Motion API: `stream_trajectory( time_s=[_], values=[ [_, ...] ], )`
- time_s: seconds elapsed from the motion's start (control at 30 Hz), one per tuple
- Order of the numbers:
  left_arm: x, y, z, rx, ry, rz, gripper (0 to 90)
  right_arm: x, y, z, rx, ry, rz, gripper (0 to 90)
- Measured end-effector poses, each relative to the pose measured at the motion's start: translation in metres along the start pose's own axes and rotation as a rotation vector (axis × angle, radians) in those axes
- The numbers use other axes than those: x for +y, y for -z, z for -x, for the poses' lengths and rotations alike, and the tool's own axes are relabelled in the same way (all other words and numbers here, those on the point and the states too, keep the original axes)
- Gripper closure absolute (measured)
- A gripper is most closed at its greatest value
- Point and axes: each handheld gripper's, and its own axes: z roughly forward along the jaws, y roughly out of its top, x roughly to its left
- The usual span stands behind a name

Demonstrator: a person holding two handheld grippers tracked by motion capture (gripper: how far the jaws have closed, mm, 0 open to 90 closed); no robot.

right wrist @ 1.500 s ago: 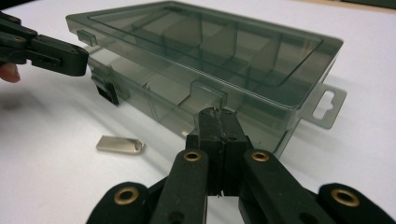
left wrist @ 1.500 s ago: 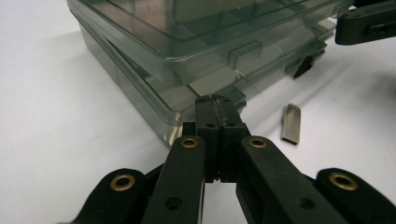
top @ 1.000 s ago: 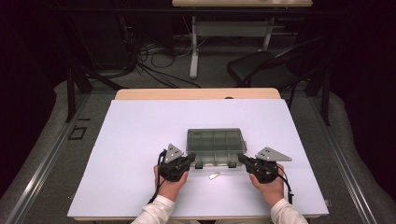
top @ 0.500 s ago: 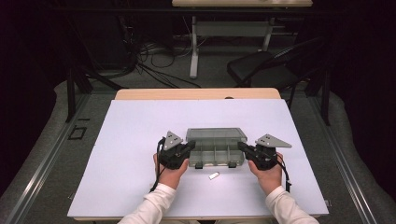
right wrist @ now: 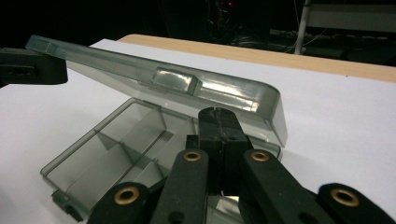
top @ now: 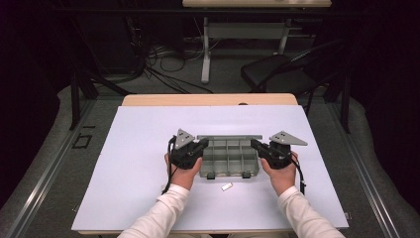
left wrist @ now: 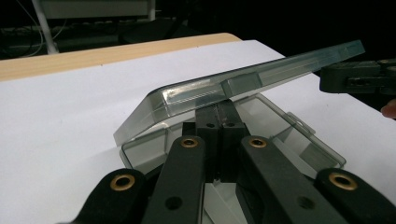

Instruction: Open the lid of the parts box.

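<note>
A smoky clear plastic compartment box [top: 229, 161] lies on the white mat, and its hinged lid [top: 229, 137] stands partly raised. My left gripper [top: 202, 144] is shut, its tips tucked under the lid's left front corner. My right gripper [top: 253, 144] is shut under the right front corner. In the left gripper view the closed left gripper [left wrist: 218, 109] touches the underside of the lid [left wrist: 243, 84] above the base [left wrist: 299, 140]. In the right gripper view the shut right gripper [right wrist: 217, 116] props the lid [right wrist: 140, 70] over the divided compartments [right wrist: 107, 149], which look empty.
A small white piece [top: 227, 187] lies on the mat just in front of the box. The white mat [top: 124, 163] covers a wooden table [top: 208, 99]. Behind the table stand a dark chair [top: 282, 74] and cables on the floor.
Both hands have moved up and away from the person, and the box lid has swung from nearly flat to partly raised. The jaws stayed shut.
</note>
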Motion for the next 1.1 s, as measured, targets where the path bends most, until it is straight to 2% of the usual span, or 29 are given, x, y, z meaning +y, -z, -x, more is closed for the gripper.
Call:
stream_trajectory(
  time_s=[0.23, 0.47, 0.77, 1.0, 1.1],
  values=[
    [0.006, -0.005, -0.002, 0.019, -0.013, 0.015, 90.0, 0.01, -0.005, 0.005, -0.017, -0.009, 0.027, 90.0],
    [0.009, -0.008, -0.006, 0.029, 0.001, 0.034, 90.0, 0.014, -0.009, 0.009, -0.017, -0.016, 0.046, 90.0],
    [0.013, -0.012, -0.003, 0.034, -0.002, 0.062, 90.0, 0.018, -0.013, 0.012, -0.028, -0.017, 0.064, 90.0],
    [0.015, -0.016, -0.002, 0.036, -0.02, 0.059, 90.0, 0.02, -0.014, 0.011, -0.029, -0.02, 0.073, 90.0],
    [0.015, -0.017, -0.003, 0.04, -0.013, 0.059, 90.0, 0.019, -0.014, 0.012, -0.032, -0.003, 0.072, 90.0]
  ],
)
